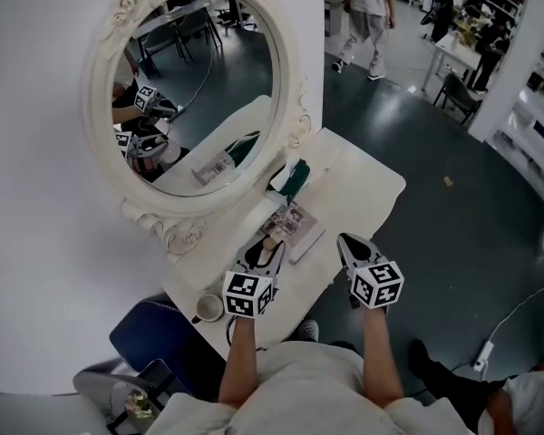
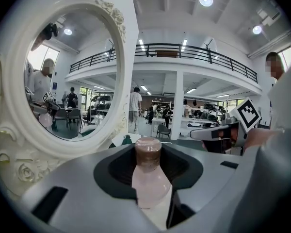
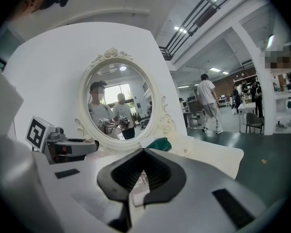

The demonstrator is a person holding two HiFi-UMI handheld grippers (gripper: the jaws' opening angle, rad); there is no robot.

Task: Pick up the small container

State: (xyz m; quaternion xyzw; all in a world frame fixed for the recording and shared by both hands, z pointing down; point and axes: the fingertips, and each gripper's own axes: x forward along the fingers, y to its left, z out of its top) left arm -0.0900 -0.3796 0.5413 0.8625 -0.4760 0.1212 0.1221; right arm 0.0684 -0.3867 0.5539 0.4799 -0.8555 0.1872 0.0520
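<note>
Nearest, at about 7 o'clock of the white tabletop (image 1: 363, 184), the left gripper (image 1: 267, 246) has its jaws partway apart and closed round the task's thing, a small pale-pink bottle with a brown cap (image 2: 149, 178), which stands upright between the pads. At its 3 o'clock the right gripper (image 3: 141, 154) hangs over the table edge, jaw tips together on nothing. I judge the grasp made and the lift next: raise the bottle straight up and keep it upright. Whether its base is off the table no view shows. Beyond, at 1 o'clock, lies a printed booklet (image 1: 295, 225), then a green cloth (image 1: 296, 178), and at 11 o'clock the ornate white oval mirror (image 1: 296, 116)
</note>
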